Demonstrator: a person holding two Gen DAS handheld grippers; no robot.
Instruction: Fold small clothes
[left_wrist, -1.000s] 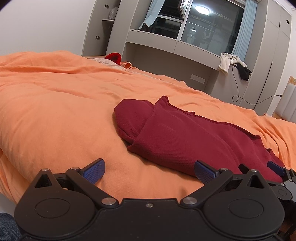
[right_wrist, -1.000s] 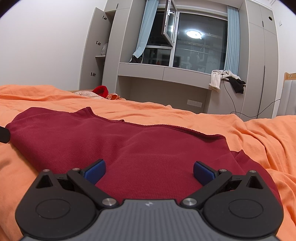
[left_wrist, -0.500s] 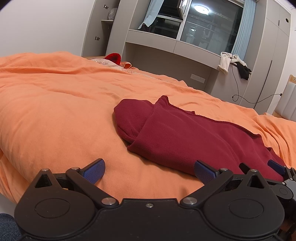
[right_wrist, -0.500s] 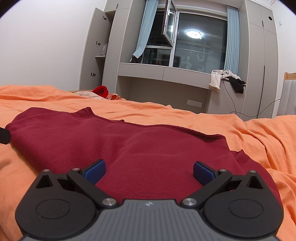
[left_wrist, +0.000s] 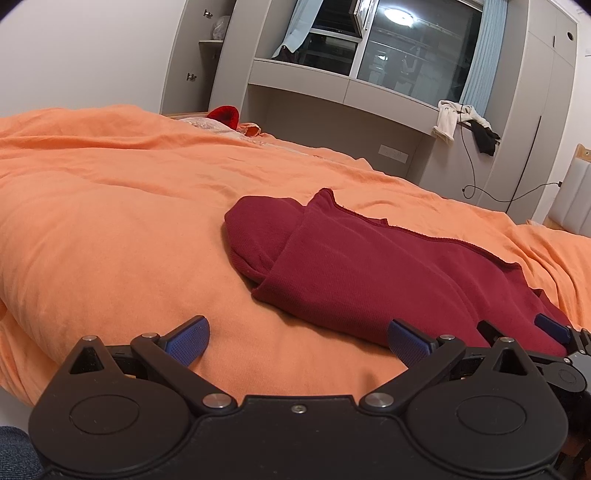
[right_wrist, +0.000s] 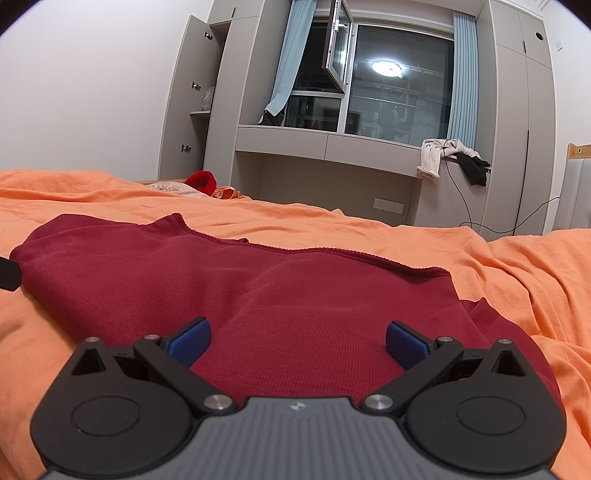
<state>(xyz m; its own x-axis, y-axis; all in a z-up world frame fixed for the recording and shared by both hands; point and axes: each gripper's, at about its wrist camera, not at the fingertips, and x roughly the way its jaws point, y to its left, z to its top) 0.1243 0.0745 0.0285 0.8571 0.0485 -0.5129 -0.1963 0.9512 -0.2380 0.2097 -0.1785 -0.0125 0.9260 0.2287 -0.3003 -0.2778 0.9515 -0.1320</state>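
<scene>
Orange duvet (left_wrist: 110, 229) spans the bed, soft underfoot for both tools. Maroon garment (right_wrist: 258, 295) lies partly folded directly ahead of right tool (right_wrist: 298, 338), right of left tool (left_wrist: 297, 339); both spread, empty. Likely light, limp knit: pinch near hem corners.

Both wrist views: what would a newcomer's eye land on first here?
The dark red garment lies partly folded on the orange duvet and fills the middle of both views. The left gripper and right gripper are both open at its near edge. Behind, a dark window reflects a ceiling lamp.
</scene>
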